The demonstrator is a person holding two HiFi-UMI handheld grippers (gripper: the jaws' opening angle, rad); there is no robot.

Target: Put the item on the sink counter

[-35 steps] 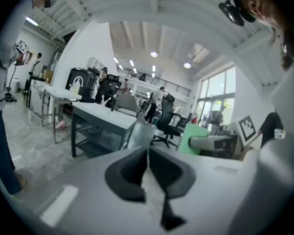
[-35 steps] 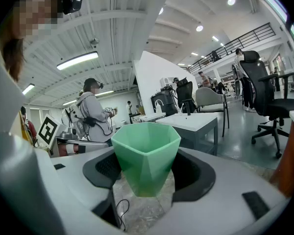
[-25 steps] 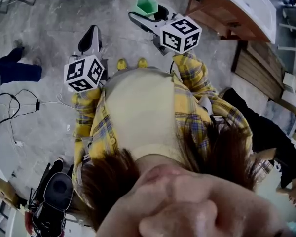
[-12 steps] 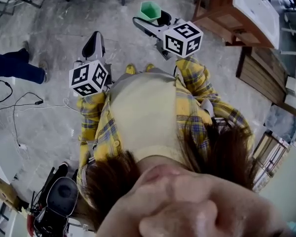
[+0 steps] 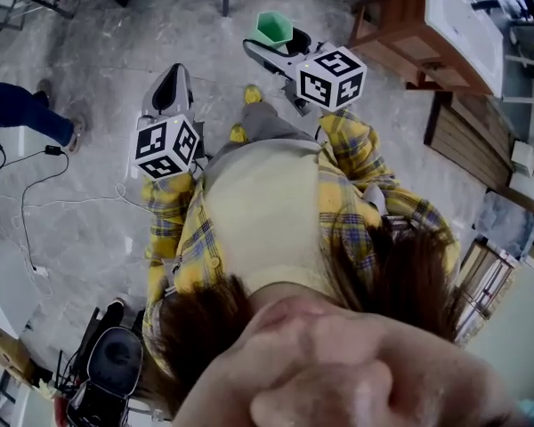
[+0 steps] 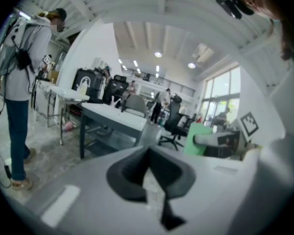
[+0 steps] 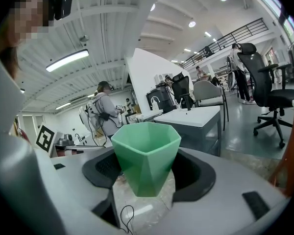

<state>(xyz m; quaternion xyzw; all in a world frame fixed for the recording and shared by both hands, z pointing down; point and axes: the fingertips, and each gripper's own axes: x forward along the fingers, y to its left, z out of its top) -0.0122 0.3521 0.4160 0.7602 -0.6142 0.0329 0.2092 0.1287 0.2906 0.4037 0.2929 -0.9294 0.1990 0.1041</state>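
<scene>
Jaws of right gripper point(image 7: 147, 176) clamp green cup point(image 5: 272, 27); left gripper point(image 6: 150, 178) jaws closed, empty. Sink table point(image 5: 459, 18) lies upper right of cup.

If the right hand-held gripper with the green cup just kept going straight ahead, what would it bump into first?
Probably the grey desk seen just beyond the cup. Only bare floor seems to lie between, though depth is hard to judge.

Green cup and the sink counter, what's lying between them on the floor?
Nothing: the head view shows only bare grey floor between the green cup in the right gripper and the sink counter.
</scene>
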